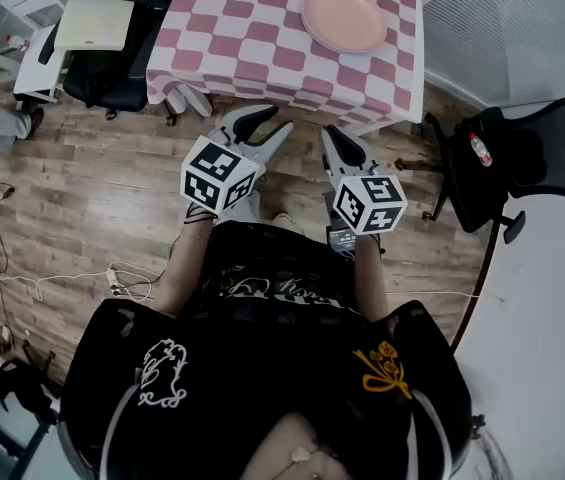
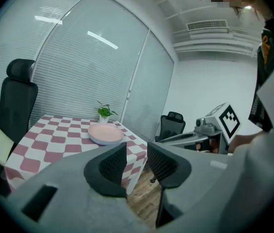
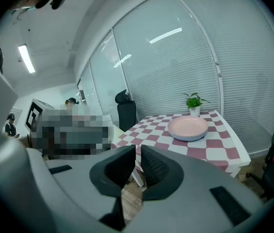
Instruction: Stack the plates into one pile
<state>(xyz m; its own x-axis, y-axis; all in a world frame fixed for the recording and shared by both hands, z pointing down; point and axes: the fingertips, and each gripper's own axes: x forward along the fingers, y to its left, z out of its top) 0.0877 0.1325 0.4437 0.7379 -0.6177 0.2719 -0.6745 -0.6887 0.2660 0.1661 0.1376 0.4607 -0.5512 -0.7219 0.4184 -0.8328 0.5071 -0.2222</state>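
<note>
A pile of pink plates (image 1: 344, 18) rests on the far right part of the pink-and-white checked table (image 1: 252, 48). The same pile of plates (image 2: 106, 133) shows in the left gripper view, and the plates (image 3: 188, 128) in the right gripper view. Both grippers hang in front of the person's chest over the wooden floor, short of the table. My left gripper (image 1: 272, 123) (image 2: 137, 161) is open, with nothing between its jaws. My right gripper (image 1: 332, 136) (image 3: 137, 164) has its jaws all but together and holds nothing.
A black office chair (image 1: 522, 163) stands to the right of the table. Another black chair (image 1: 102, 68) carrying a white pad (image 1: 94, 23) stands to the left. A small potted plant (image 3: 194, 102) sits at the table's far edge. Cables (image 1: 122, 278) lie on the floor at the left.
</note>
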